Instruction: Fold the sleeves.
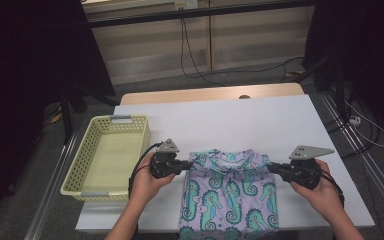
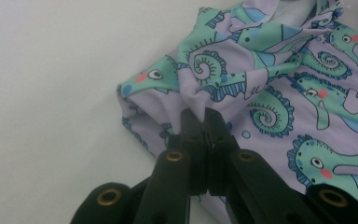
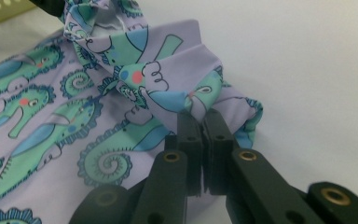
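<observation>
**Two handheld grippers pinch the shoulders of a seahorse-print shirt on a white table**

Seen from above, a person's forearms come in from the bottom edge, each hand holding a black two-jaw gripper. Between them lies a small lilac shirt (image 1: 230, 192) printed with teal and blue seahorses. It rests flat on the white table (image 1: 260, 122), collar toward the far side, with its lower part reaching the near edge of the table.

The left gripper (image 1: 187, 164) points inward at the shirt's left shoulder. In the left gripper view its jaws are pressed together on a bunched fold of the fabric (image 2: 200, 100), which rises in a small puckered peak just above the jaw tips. The sleeve edge curls over beside it, with bare table to the left.

The right gripper (image 1: 274, 166) points inward at the opposite shoulder. In the right gripper view its jaws are likewise clamped on a gathered pinch of cloth (image 3: 198, 100), the folded sleeve end bulging to the right of the tips.

A pale yellow-green plastic basket (image 1: 87, 152) with perforated walls stands at the left side of the table, near the left hand but apart from the shirt. Cables trail across the floor beyond the table.
</observation>
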{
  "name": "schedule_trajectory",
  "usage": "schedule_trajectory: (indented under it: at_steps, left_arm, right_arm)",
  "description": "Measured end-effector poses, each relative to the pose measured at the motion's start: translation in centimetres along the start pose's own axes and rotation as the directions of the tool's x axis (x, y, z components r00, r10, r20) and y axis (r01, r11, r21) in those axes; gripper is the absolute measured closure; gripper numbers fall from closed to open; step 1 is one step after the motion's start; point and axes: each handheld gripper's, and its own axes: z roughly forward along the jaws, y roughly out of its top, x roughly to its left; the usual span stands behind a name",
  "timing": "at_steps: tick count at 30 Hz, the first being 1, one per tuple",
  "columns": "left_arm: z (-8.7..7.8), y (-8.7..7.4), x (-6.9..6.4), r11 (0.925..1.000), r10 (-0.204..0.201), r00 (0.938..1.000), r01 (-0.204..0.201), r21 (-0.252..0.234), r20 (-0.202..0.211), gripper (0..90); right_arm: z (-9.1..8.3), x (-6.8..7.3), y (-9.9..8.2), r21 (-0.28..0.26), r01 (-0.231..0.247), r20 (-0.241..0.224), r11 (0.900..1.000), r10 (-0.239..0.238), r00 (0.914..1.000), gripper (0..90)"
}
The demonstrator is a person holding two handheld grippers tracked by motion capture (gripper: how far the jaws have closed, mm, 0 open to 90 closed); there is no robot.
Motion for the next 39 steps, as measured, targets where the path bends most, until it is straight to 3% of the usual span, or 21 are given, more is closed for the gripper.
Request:
schedule_trajectory:
  at_steps: [11,15,16,18,22,26,32,35,39]
  left_arm:
    - [0.2,-0.9,-1.5,0.9991,0.025,0.9993,-0.025,0.034,0.027,88.6]
    - [0.5,-1.3,-1.6,0.9990,0.011,0.9991,-0.013,0.044,0.042,87.3]
    - [0.5,-1.3,-1.7,0.9988,0.010,0.9989,-0.012,0.047,0.046,85.4]
    - [0.6,-1.2,-1.9,0.9994,-0.002,0.9987,0.000,0.034,0.052,79.9]
    - [0.6,-0.6,-2.1,0.9998,-0.018,0.9985,0.018,-0.001,0.051,63.2]
    - [0.9,-0.3,-2.2,0.9996,-0.023,0.9981,0.024,-0.017,0.057,56.8]
    - [1.3,-0.2,-2.1,0.9988,-0.033,0.9975,0.035,-0.034,0.062,60.2]
    - [2.0,-0.5,-2.2,0.9999,-0.015,0.9984,0.015,0.002,0.055,63.3]
    - [2.5,-0.8,-1.9,0.9987,-0.051,0.9964,0.051,0.007,0.067,74.4]
  right_arm:
    - [0.1,1.0,-1.3,0.050,0.035,-0.032,0.9981,-0.034,0.9989,86.8]
    - [0.6,1.5,-1.7,0.096,0.017,-0.085,0.9952,-0.009,0.9964,75.5]
    - [0.9,1.9,-1.9,0.116,0.055,-0.075,0.9917,-0.047,0.9961,73.4]
    - [1.2,2.2,-1.8,0.136,0.072,-0.063,0.9881,-0.064,0.9959,68.0]
    - [1.3,2.4,-1.3,0.085,0.047,-0.065,0.9953,-0.042,0.9970,60.0]
    - [1.4,2.4,-1.0,0.054,0.032,-0.079,0.9980,-0.028,0.9965,59.8]
    - [1.7,2.4,-1.2,0.063,0.029,-0.106,0.9976,-0.022,0.9942,67.2]
    - [1.8,2.2,-1.4,0.073,0.033,-0.113,0.9968,-0.024,0.9933,70.9]
    - [2.0,2.2,-1.6,0.077,0.042,-0.144,0.9961,-0.030,0.9892,76.6]
